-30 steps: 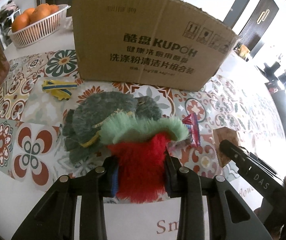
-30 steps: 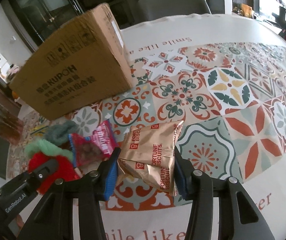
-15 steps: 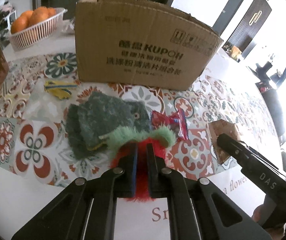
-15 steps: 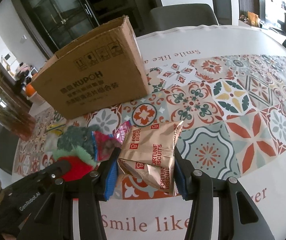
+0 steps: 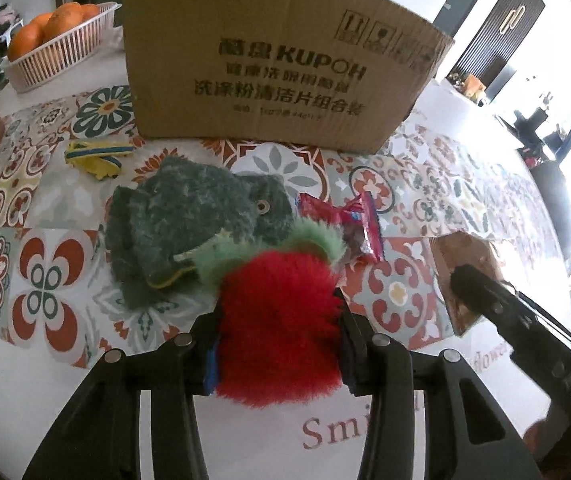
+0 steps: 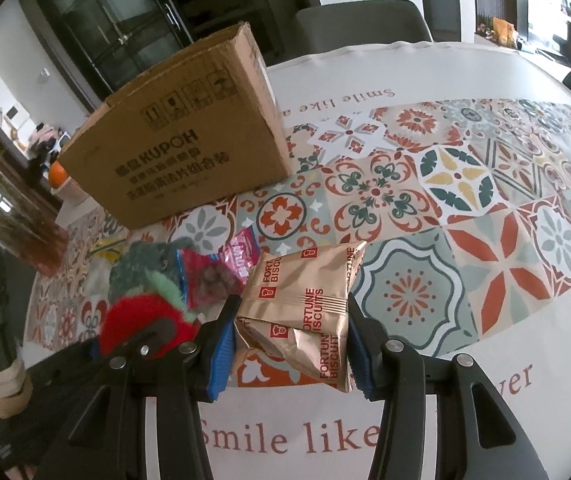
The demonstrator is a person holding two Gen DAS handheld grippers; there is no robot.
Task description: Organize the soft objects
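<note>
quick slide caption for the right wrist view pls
Right gripper clamps a gold biscuit packet above the patterned tablecloth, cardboard box behind.

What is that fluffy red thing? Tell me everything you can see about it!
The fluffy red toy looks like a plush strawberry: long bright red fur with a pale green furry collar on its far end. It lies on the patterned tablecloth, between the fingers of the left gripper, whose jaws are opening around it. Its green end leans against a dark green knitted thing, and a red snack packet lies just beyond it. From the right wrist camera it shows partly hidden behind the left gripper.
</note>
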